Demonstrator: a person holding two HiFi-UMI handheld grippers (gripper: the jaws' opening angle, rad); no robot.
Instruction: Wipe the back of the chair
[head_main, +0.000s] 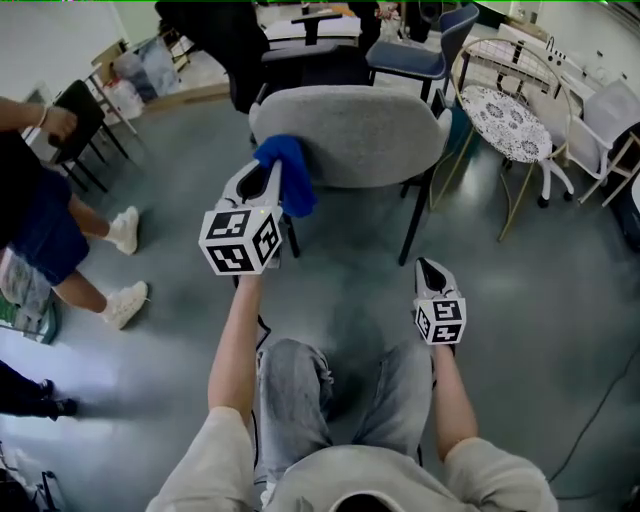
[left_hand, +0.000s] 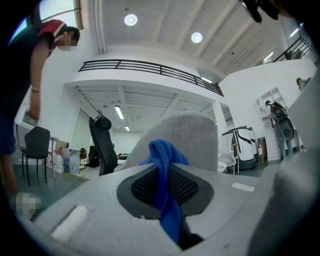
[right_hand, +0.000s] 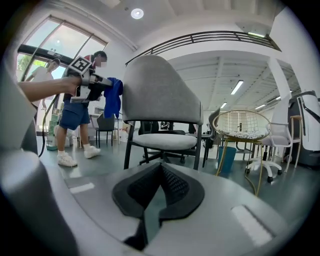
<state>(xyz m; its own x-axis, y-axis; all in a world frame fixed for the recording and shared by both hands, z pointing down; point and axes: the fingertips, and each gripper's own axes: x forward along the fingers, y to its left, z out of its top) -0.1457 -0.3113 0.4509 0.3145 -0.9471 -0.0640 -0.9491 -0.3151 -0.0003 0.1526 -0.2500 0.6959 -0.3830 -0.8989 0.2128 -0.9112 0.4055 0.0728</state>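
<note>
Hanging limp from the clamped jaws of the left gripper (head_main: 264, 184), the blue cloth (left_hand: 161, 156) looks soft and light, and is best held bunched at one end, as it is. It sits at the left edge of the chair (head_main: 350, 132), whose curved gray fabric back stands just ahead. The right gripper (head_main: 431, 270), nearer, is closed on nothing.

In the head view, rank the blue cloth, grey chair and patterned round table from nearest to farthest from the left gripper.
1. Blue cloth, in the left gripper's jaws.
2. Grey chair, just beyond it.
3. Patterned table, far right.
</note>
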